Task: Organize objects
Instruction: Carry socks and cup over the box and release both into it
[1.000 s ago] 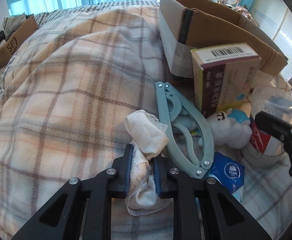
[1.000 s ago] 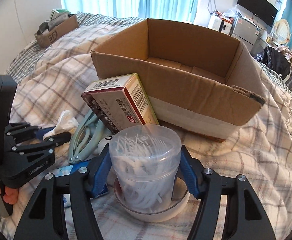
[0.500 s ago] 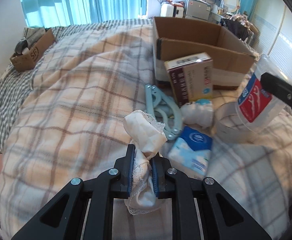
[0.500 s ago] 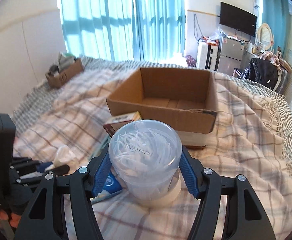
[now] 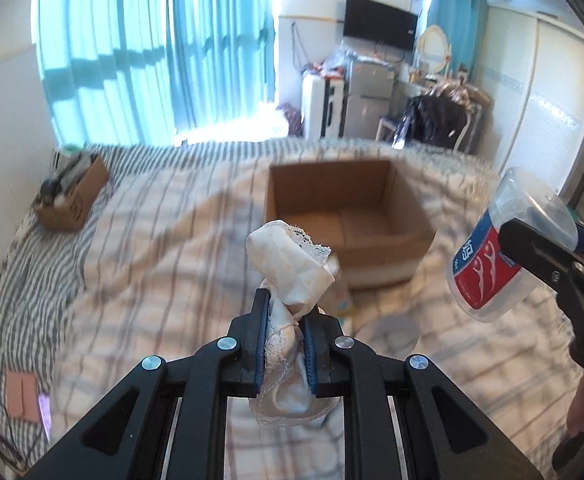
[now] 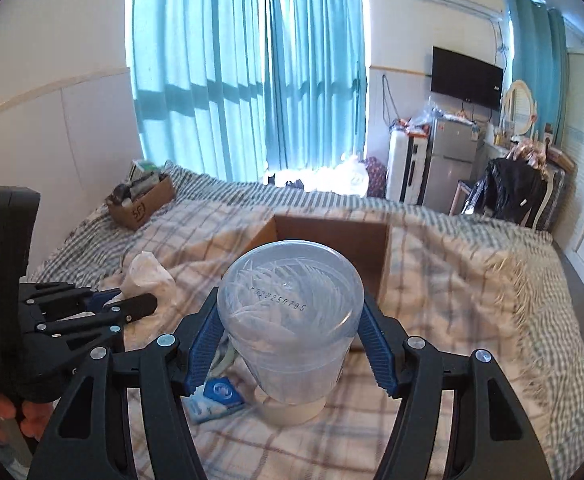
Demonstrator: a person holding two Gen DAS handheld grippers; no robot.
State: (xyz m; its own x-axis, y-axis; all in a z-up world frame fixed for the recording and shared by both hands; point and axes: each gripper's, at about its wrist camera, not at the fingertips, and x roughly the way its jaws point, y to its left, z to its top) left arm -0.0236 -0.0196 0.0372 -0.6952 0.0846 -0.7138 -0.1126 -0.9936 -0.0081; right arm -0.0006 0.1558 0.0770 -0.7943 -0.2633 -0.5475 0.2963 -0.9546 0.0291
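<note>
Clamping a crumpled white lace-edged cloth (image 5: 292,280), the left hand-held gripper (image 5: 283,344) sits at lower centre, jaws nearly closed. The right hand-held gripper (image 6: 287,344) grips a clear plastic tub (image 6: 289,312), seemingly full of floss picks, jaws half spread. Beyond both, mid-frame, an open cardboard box (image 5: 348,216) rests on the plaid-covered bed (image 5: 151,280).

Bed (image 5: 139,280) under a plaid blanket (image 6: 472,280), open cardboard box (image 5: 344,220) lay mid-bed, smaller carton (image 5: 71,200) of clutter sat at its far left corner, blue tissue pack (image 6: 215,396) and white roll (image 6: 292,412) rested nearer.
</note>
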